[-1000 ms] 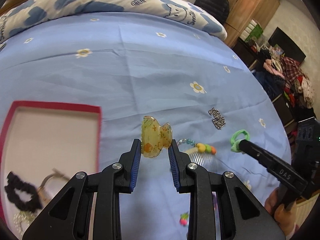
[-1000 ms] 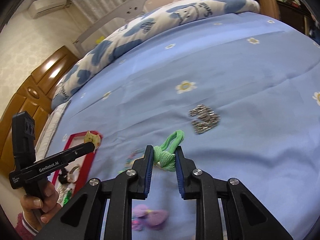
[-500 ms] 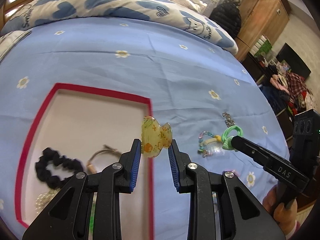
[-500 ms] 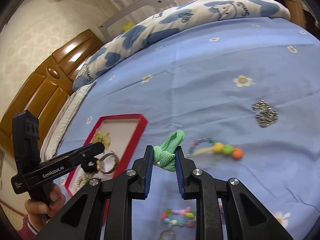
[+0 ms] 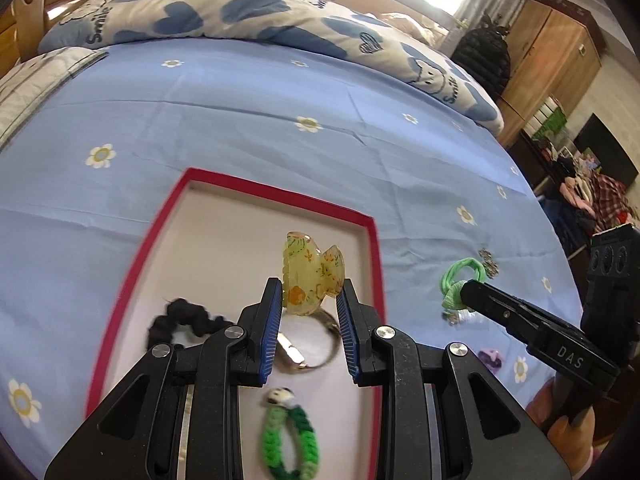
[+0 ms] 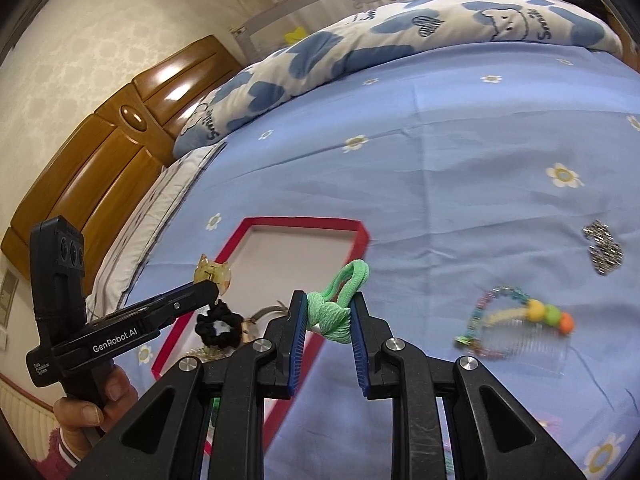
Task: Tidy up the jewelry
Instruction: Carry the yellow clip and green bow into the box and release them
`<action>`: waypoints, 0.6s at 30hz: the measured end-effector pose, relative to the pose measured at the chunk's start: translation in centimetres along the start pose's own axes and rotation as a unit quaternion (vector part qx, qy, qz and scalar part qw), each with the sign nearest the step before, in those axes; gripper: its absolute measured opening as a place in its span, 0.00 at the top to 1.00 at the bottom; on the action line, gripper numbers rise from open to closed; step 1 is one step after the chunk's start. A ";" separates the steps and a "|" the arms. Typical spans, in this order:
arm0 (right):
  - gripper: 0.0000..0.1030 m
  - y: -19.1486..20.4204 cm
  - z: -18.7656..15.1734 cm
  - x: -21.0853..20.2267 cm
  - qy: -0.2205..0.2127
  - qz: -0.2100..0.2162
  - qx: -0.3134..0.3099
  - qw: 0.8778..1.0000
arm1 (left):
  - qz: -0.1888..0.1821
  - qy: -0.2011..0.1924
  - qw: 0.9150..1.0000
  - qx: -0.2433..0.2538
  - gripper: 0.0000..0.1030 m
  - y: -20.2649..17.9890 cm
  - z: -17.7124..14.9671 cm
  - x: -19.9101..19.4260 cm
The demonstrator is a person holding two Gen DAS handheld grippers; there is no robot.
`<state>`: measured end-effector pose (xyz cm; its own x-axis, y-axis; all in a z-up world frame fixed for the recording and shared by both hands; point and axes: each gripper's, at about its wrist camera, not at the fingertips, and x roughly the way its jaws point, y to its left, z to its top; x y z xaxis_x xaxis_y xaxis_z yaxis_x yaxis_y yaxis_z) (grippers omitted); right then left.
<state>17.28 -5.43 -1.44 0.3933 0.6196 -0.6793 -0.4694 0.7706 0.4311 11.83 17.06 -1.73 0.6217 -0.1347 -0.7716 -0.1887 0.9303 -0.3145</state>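
Note:
My left gripper (image 5: 310, 292) is shut on a yellow translucent hair claw (image 5: 311, 278) and hangs over the red-rimmed box (image 5: 256, 191) on the blue bedsheet. Inside the box lie a black scrunchie (image 5: 182, 322), a metal bangle (image 5: 316, 354) and a green woven bracelet (image 5: 290, 436). My right gripper (image 6: 330, 312) is shut on a green hair tie (image 6: 340, 292), just right of the box's red rim (image 6: 304, 222). The left gripper (image 6: 208, 290) with the claw shows at the left of the right wrist view, a hand below it.
On the sheet to the right lie a silver chain pile (image 6: 604, 250), a beaded bracelet (image 6: 500, 300), a clear comb with coloured beads (image 6: 532, 336) and a purple piece (image 5: 491, 358). A blue-and-white quilt (image 5: 224, 14) lies along the far side. Wooden furniture (image 6: 100, 156) stands beyond the bed.
Both grippers have swept left across the bed with their items held. The left one now hangs over the box instead of the bare sheet; the right one has come up to the box's right rim.

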 end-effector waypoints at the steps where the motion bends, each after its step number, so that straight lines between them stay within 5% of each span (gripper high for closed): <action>1: 0.79 0.3 0.1 0.3 0.002 0.002 -0.002 1.000 | 0.003 0.000 1.000 -0.002 0.75 0.4 0.1 0.0; 18: 0.79 4.0 1.7 8.3 0.044 0.018 -0.037 0.998 | 0.045 0.026 0.998 -0.018 0.75 5.6 1.5 4.1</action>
<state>19.98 3.04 -4.30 0.3049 0.6291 -0.7150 -0.5414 0.7322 0.4133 14.50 22.25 -5.86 0.5601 -0.0691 -0.8255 -0.2699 0.9269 -0.2607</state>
